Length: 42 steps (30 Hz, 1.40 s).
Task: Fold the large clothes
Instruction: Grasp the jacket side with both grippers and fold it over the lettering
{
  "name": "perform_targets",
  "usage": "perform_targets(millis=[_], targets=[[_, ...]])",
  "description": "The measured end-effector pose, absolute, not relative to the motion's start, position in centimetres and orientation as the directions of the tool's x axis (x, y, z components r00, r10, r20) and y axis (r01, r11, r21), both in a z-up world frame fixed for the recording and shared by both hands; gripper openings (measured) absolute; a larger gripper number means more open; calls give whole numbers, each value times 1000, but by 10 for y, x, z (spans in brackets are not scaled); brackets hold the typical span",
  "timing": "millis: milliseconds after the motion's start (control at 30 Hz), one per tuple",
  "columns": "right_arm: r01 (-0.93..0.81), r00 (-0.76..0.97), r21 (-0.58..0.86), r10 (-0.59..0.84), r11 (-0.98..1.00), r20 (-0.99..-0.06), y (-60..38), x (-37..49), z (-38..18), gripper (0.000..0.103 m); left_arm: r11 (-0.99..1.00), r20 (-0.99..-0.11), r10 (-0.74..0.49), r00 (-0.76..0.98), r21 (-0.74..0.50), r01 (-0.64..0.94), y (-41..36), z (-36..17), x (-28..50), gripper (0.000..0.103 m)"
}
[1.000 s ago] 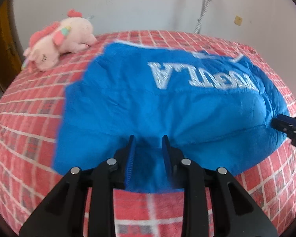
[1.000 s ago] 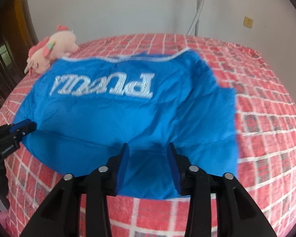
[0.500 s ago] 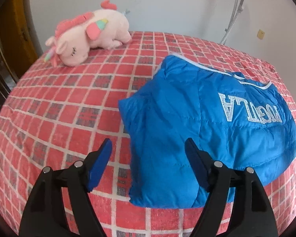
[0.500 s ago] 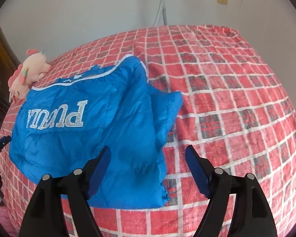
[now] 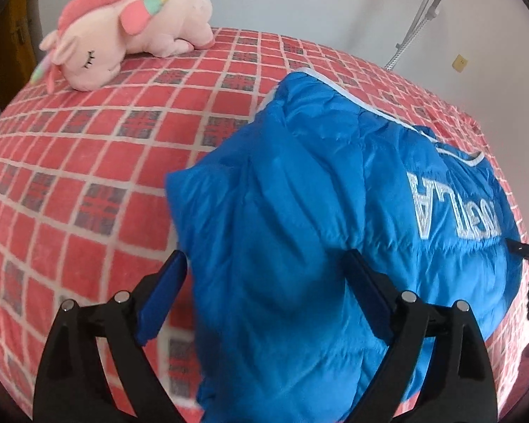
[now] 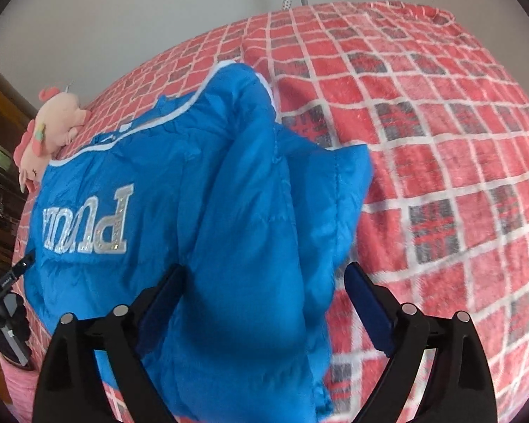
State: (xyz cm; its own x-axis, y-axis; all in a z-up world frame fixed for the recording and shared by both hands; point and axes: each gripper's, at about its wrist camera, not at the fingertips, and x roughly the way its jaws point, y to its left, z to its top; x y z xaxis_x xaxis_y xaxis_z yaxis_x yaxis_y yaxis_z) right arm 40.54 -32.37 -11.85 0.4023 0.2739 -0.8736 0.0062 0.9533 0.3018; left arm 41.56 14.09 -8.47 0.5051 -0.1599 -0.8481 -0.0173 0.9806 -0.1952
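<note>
Left wrist view first: my left gripper (image 5: 264,282) stands with its jaws spread wide, having just been opening, and the blue padded jacket (image 5: 317,211) lies in the gap between them without either pad pressing on it. One blue pad sits low and left of centre over the bedspread, the other low and right of centre against the jacket's puffy surface; I grasp nothing. The jacket fills the centre and right of the frame, folded into a thick bundle, with silver lettering (image 5: 451,208) showing upside down at the right and a white trim running along its far edge. It rests on the red checked bedspread (image 5: 88,141). A pink plush unicorn (image 5: 130,24) lies at the upper left, well apart from the jacket. At the right edge a dark finger of my other tool pokes into the frame beside the jacket.

From the right wrist, my right gripper (image 6: 264,289) is likewise released, its jaws just now widened, with the jacket (image 6: 229,211) bulging up between the pads; whether the left pad brushes the cloth I cannot tell. The jacket takes the left and centre of this frame, its lettering (image 6: 88,225) at middle left, a folded flap reaching toward the right. The bedspread (image 6: 441,141) fills the right side, and the unicorn (image 6: 49,130) peeks out at the far left behind the jacket's trim.
</note>
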Motion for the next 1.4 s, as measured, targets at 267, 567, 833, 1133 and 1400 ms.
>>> perform_targets(millis=[267, 567, 833, 1133, 1400], targets=[[-12, 404, 398, 369, 917, -837, -322, 421, -133, 68, 968, -830, -198, 521, -248, -28, 133, -89, 429, 62], [-98, 485, 408, 401, 908, -777, -319, 392, -97, 24, 981, -770, -155, 618, -193, 6, 115, -55, 401, 11], [-151, 534, 393, 409, 907, -740, -330, 344, -52, 22, 972, -712, -206, 671, -229, 56, 104, -14, 350, 10], [-195, 564, 365, 409, 910, -717, -348, 261, -25, 21, 955, -669, -277, 690, -268, 123, 93, 13, 268, 10], [-194, 543, 328, 380, 925, -749, -355, 194, -26, 22, 966, -698, -259, 668, -200, 166, 76, 5, 200, 11]])
